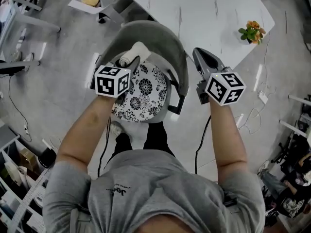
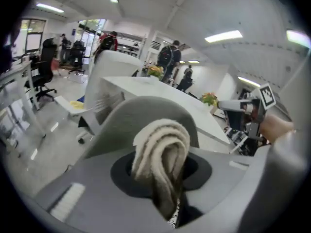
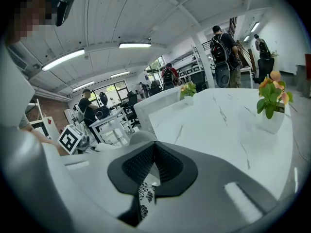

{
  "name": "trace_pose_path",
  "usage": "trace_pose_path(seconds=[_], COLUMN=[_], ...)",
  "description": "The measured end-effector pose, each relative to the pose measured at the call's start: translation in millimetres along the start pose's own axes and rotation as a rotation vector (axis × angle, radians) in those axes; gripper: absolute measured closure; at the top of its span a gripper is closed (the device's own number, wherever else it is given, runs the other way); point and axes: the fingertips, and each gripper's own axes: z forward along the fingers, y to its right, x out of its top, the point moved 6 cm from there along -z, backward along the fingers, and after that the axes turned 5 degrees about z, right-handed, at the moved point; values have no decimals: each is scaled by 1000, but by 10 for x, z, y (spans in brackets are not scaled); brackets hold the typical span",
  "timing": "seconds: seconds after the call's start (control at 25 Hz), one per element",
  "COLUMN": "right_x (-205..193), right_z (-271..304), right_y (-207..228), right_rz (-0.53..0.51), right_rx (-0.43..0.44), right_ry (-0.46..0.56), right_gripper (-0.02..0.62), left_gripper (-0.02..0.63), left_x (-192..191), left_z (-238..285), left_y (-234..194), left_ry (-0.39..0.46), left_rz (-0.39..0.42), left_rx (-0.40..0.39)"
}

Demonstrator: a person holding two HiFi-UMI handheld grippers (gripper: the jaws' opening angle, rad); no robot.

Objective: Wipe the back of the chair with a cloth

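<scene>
A white, veined table fills the top of the head view. Close to its edge stands the chair, with a curved grey back around a round black-and-white floral seat cushion. The left gripper hangs over the seat just inside the back, its jaws clamped on a rolled, ribbed beige cloth. The right gripper, jaws pressed together on nothing, hangs just beside the back's right edge. A small potted flower stands on the table, well apart.

One left gripper, one right gripper, one cloth, one chair, one patterned cushion, one white table, two potted plants.
</scene>
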Motion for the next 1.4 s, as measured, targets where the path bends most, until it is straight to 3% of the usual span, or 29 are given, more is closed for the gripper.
trace_pose_path(seconds=[0.2, 0.36, 0.52, 1.0, 1.32, 1.4], right_x=[-5, 2, 3, -23, 97, 137], right_z=[149, 224, 236, 85, -38, -75], right_y=[-261, -385, -334, 230, 538, 585], right_rz=[-12, -20, -13, 30, 39, 38], right_rx=[26, 31, 12, -41, -55, -52], right_ry=[-10, -16, -20, -14, 16, 30], right_gripper=[594, 594, 594, 594, 594, 594], left_gripper=[459, 459, 459, 457, 459, 459], left_x=[-309, -404, -295, 189, 464, 436], left_z=[-520, -616, -389, 599, 1188, 1272], left_y=[-682, -1003, -1138, -856, 83, 304], left_ry=[-2, -41, -61, -104, -137, -159], left_rz=[-166, -209, -237, -46, 132, 228], left_rx=[206, 342, 406, 445, 266, 224])
